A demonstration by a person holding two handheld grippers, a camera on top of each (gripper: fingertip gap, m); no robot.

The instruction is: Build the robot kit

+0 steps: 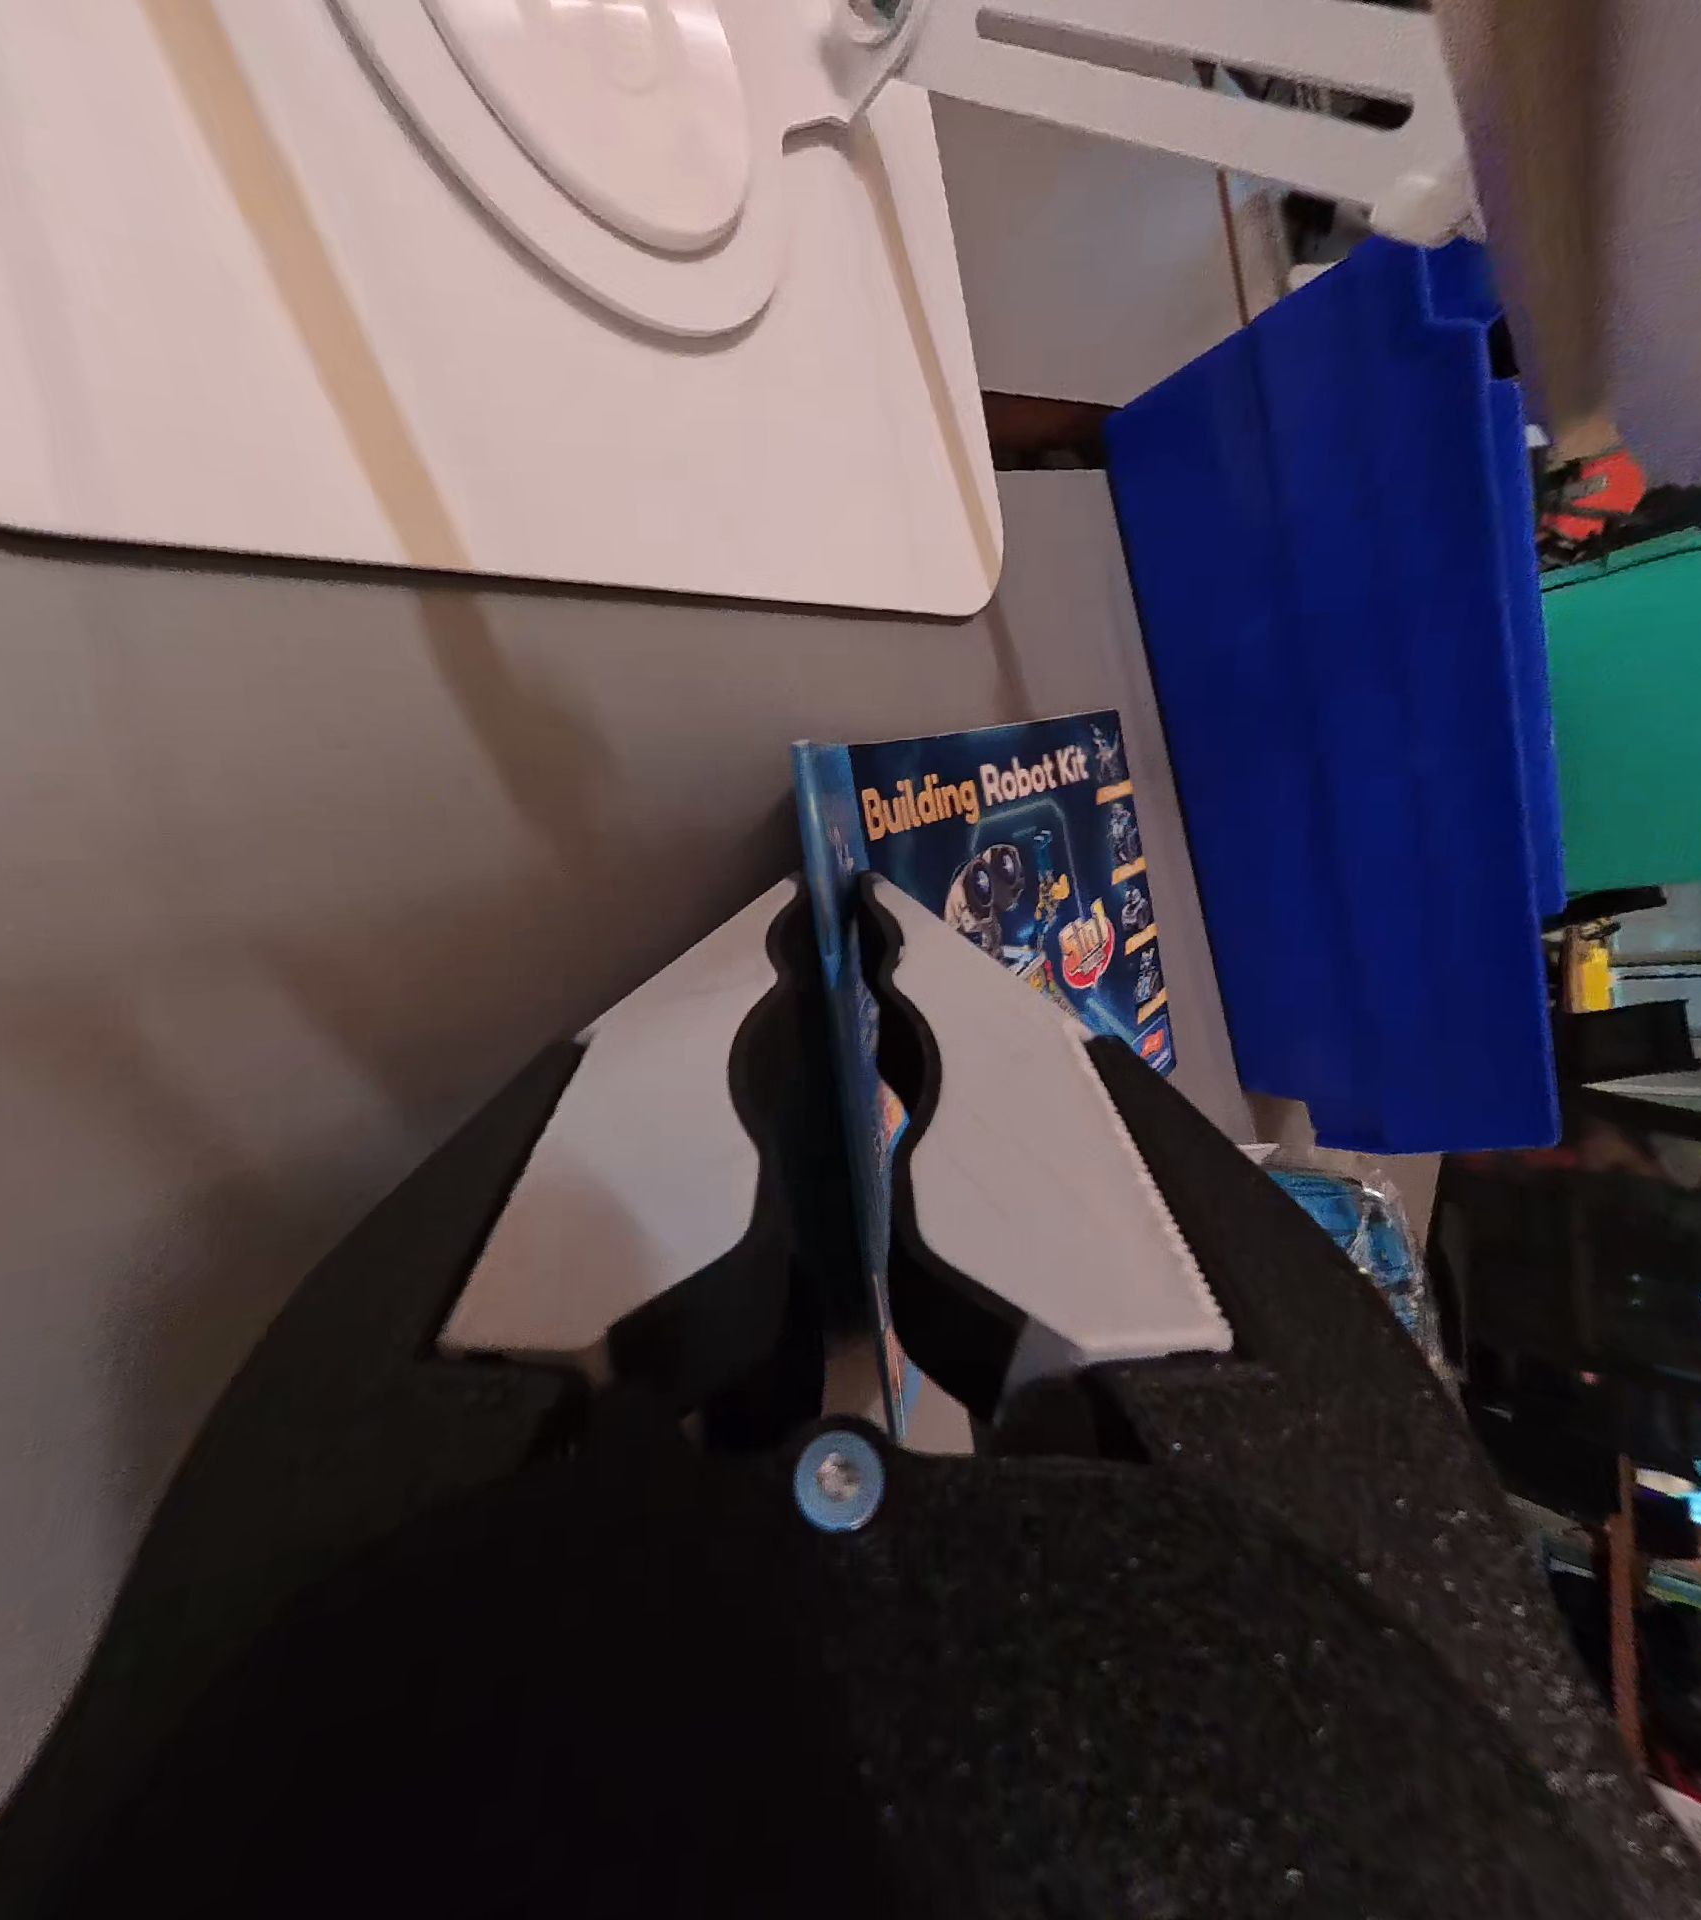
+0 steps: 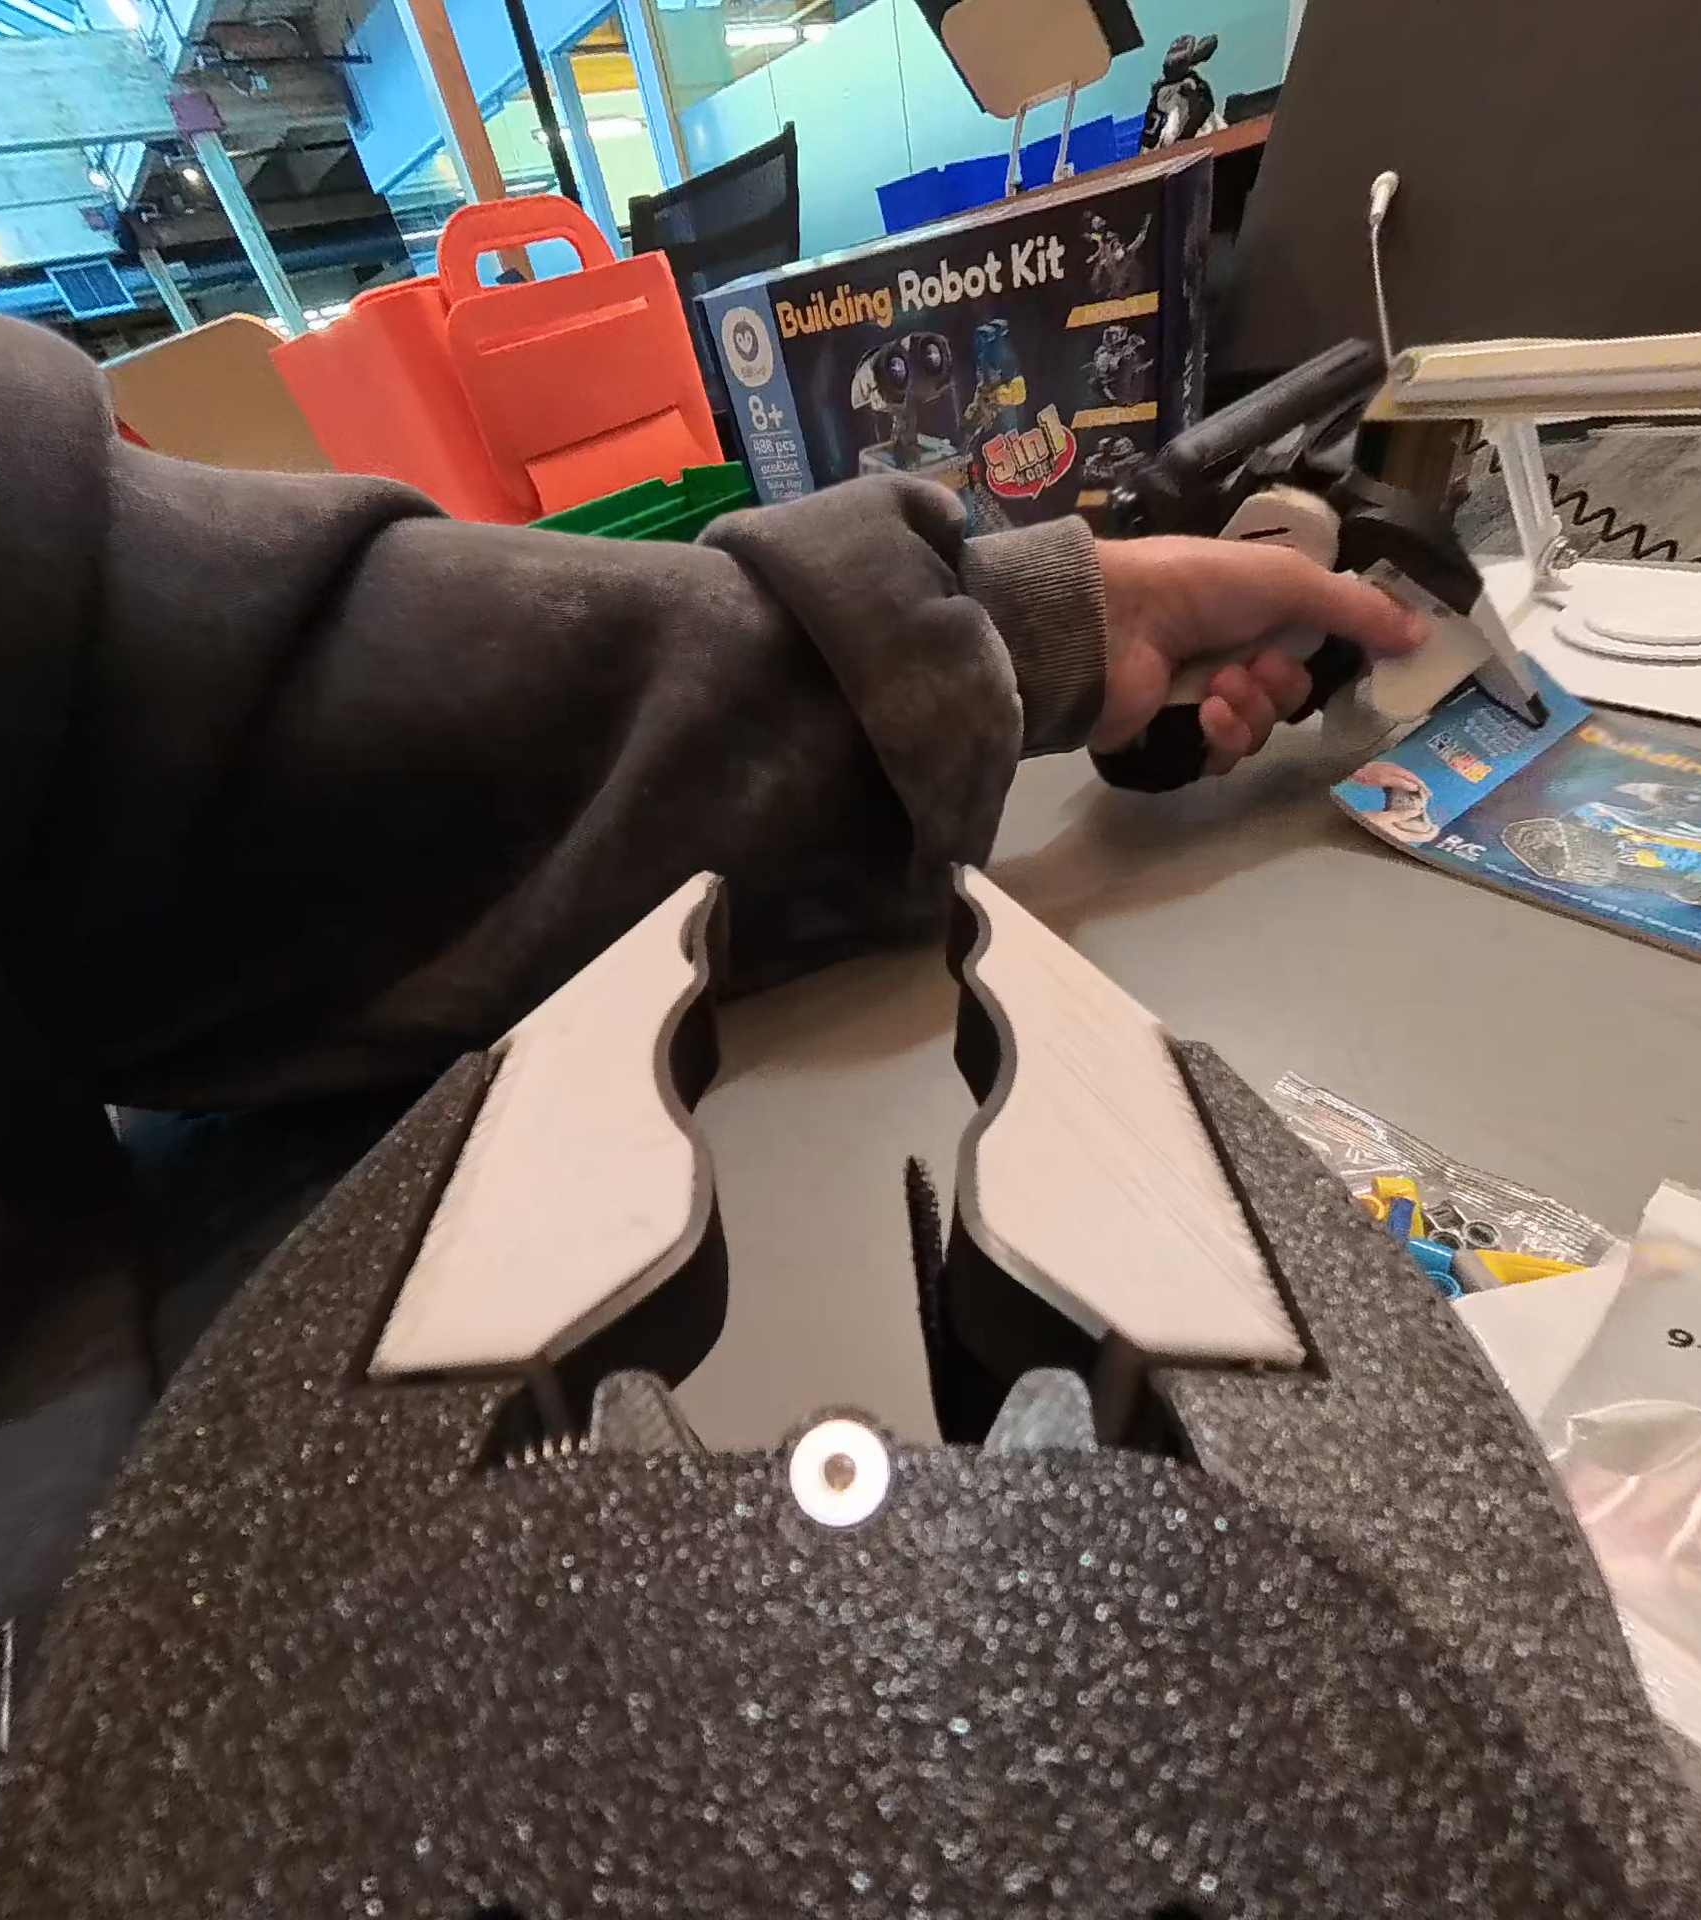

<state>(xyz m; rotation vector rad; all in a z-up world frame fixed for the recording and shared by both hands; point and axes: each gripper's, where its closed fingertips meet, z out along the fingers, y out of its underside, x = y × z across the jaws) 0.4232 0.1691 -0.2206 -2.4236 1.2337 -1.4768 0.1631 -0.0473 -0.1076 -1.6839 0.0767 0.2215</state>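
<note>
My left gripper is shut on the edge of a thin blue instruction booklet, which stands on edge between the white fingers over the grey table. In the right wrist view a person's hand holds that left gripper, pinching the booklet at its far corner; the rest of the booklet lies on the table. My right gripper is open and empty, just above the grey table, next to the person's dark grey sleeve.
A white monitor stand base lies just behind the booklet, below a dark monitor. A blue kit box and an orange bin stand at the back. Clear bags of small parts lie at right. A blue bin stands beyond the booklet. Some 35 cm of space lies between my two pairs of fingers.
</note>
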